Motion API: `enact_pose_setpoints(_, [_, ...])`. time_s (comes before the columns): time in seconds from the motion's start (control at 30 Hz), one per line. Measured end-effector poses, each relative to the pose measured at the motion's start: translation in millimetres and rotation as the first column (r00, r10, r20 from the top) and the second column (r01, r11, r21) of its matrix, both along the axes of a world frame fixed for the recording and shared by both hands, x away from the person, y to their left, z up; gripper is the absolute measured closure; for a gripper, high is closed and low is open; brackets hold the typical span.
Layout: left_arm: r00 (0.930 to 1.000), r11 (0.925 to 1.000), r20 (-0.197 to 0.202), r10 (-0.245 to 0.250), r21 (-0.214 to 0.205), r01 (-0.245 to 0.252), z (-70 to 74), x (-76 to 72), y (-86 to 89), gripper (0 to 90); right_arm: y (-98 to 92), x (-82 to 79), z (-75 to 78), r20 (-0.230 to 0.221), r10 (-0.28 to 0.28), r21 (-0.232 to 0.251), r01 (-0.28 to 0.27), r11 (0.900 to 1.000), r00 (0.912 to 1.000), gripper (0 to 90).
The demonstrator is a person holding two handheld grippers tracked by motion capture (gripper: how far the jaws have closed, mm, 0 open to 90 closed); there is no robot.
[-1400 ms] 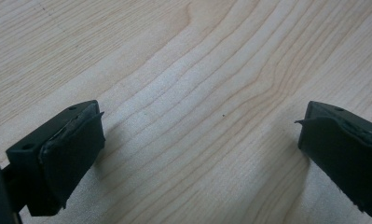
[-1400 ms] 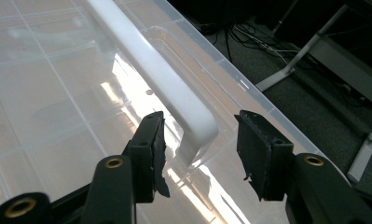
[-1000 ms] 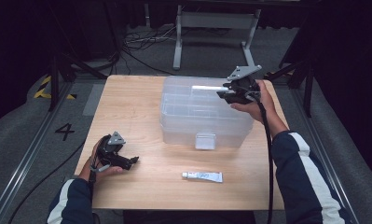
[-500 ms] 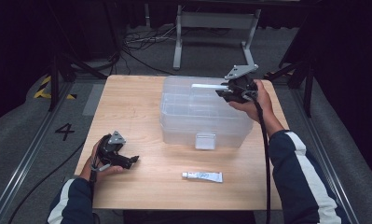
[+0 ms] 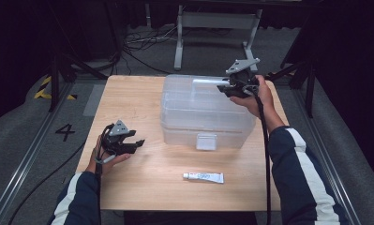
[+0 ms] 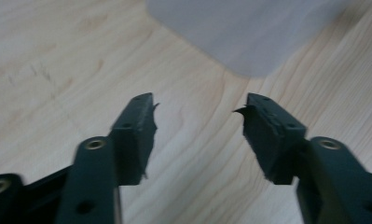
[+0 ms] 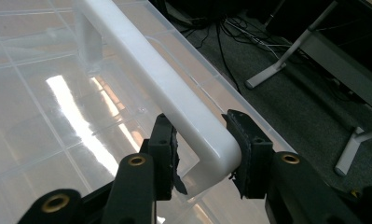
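- On the wooden table (image 5: 142, 187) stands a clear plastic box (image 5: 205, 112) with its lid on, right of the table's middle and toward the far edge.
- A white handle (image 7: 174, 98) runs along the top of the lid; in the right gripper view its rounded corner sits between the two black jaws.
- The right gripper (image 5: 235, 88) is held over the far right corner of the box. Its jaws stand partly closed, one on each side of the handle's corner, and both pads look pressed against it, so it grips the handle.
- The left gripper (image 5: 130, 146) is near the table's left front part, well apart from the box, in the person's left hand (image 5: 107, 159).
- The left jaws have just been closing. They now stand about half open with bare wood between them and hold nothing.
- In the left gripper view a corner of the box (image 6: 249, 32) lies ahead of the jaws, out of their reach.
- A small white tube (image 5: 203, 177) lies flat near the front edge, in front of the box's latch (image 5: 206, 141), touched by neither gripper.
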State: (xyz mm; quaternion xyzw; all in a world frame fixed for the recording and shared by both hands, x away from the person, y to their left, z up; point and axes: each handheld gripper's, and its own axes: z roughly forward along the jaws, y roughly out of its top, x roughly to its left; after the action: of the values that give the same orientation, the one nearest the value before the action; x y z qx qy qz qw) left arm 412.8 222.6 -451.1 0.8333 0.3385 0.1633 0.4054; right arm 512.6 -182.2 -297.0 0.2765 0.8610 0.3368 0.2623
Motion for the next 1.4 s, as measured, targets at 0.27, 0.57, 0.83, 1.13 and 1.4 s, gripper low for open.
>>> enact_pose_setpoints(0.27, [0.9945,0.9978,0.096,-0.040,-0.049,0.045,22.1,11.0,-29.2,82.2,0.6,5.4,4.2,-0.008,-0.006,-0.009,0.005,0.9999,1.0000,64.8])
enact_pose_setpoints(0.57, [0.9913,0.9941,0.114,-0.065,-0.079,0.074,27.0,18.9,-47.6,88.5,2.2,10.3,9.2,-0.020,-0.013,-0.023,0.012,0.9996,0.9997,64.8])
enact_pose_setpoints(0.83, [0.9873,0.9893,0.141,-0.072,-0.116,0.089,32.2,24.2,-56.7,89.8,1.4,10.6,9.6,-0.025,-0.011,-0.024,0.010,0.9997,0.9996,64.7])
enact_pose_setpoints(1.13, [0.9859,0.9904,0.149,-0.077,-0.103,0.093,33.2,25.0,-61.3,89.9,-2.2,7.8,12.6,-0.005,-0.020,-0.005,0.020,0.9998,0.9998,60.6])
enact_pose_setpoints(1.4, [0.9844,0.9928,0.157,-0.079,-0.077,0.092,34.8,24.1,-61.7,90.0,-31.5,-9.9,20.7,0.034,-0.025,0.061,0.023,0.9979,0.9991,58.0])
